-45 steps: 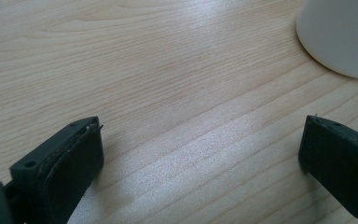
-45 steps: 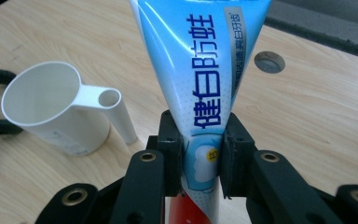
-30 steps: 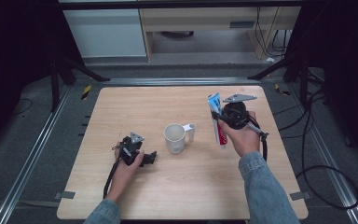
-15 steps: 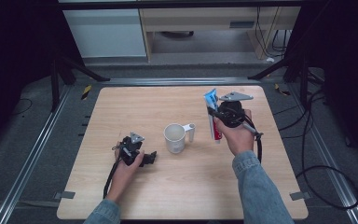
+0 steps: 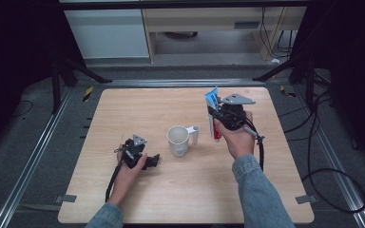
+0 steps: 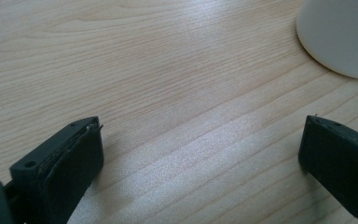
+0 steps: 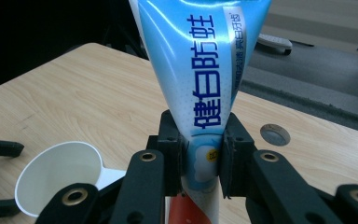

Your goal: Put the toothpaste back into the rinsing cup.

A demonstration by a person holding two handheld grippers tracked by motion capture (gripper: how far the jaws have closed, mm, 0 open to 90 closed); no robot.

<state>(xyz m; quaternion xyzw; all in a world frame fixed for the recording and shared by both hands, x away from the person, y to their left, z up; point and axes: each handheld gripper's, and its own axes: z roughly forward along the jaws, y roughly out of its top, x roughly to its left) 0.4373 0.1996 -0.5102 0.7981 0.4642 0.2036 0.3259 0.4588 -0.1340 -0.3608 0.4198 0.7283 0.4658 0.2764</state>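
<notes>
From the high view: toothpaste tube [image 5: 213, 114] pinched upright in right gripper [image 5: 217, 119], just right of white cup [image 5: 178, 140]; left gripper [image 5: 153, 160] low beside cup's left. From the left gripper view: jaws spread, empty, over bare table [image 6: 168, 84]. From the right gripper view: jaws pressed on tube, long axis vertical, cup mouth lower left, so right hand nearer.

— We are seeing the toothpaste tube [image 7: 200, 88] getting cut off by the top edge in the right gripper view, and its red lower end is sinking out of sight behind the right gripper [image 7: 200, 154].

— We are also losing most of the white mug [image 6: 342, 35] past the corner of the left gripper view.

— And the tube's small print is staying too blurred for us to read.
</notes>
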